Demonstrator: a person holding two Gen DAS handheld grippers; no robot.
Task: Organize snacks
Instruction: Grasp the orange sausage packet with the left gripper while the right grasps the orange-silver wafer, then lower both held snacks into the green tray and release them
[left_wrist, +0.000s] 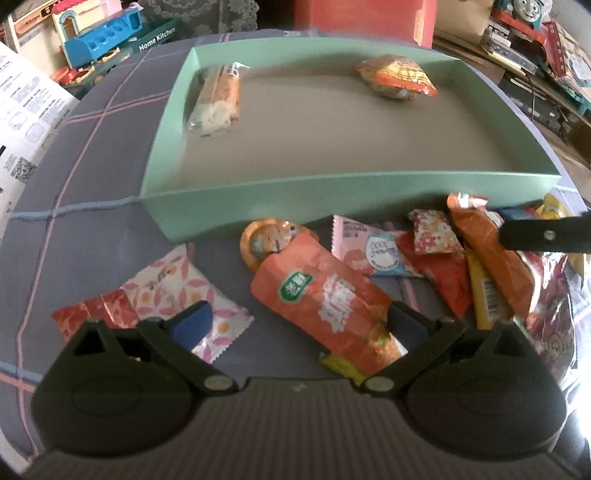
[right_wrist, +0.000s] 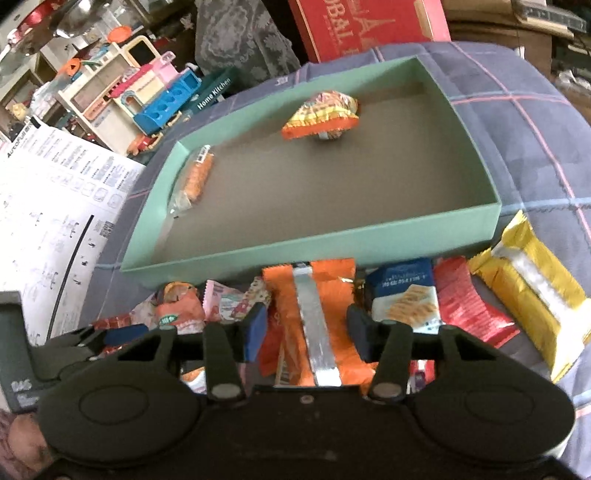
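A shallow green box (left_wrist: 258, 206) (right_wrist: 280, 247) holds a long biscuit pack (left_wrist: 218, 99) (right_wrist: 195, 173) at its left wall and an orange-yellow snack bag (left_wrist: 397, 75) (right_wrist: 321, 114) at the back. Loose snacks lie in front of it on the cloth. My left gripper (left_wrist: 299, 323) is open above a long orange-red pack (left_wrist: 325, 295), one finger on each side. My right gripper (right_wrist: 306, 330) is open around an orange pack with a silver seam (right_wrist: 314, 317); whether it touches is unclear.
Other loose packs include a pink-flowered one (left_wrist: 177, 291), a blue cracker pack (right_wrist: 406, 295), a red one (right_wrist: 465, 302) and a yellow one (right_wrist: 532, 291). A printed sheet (right_wrist: 55, 199), toys (right_wrist: 147, 96) and a red box (right_wrist: 369, 22) surround the plaid-covered table.
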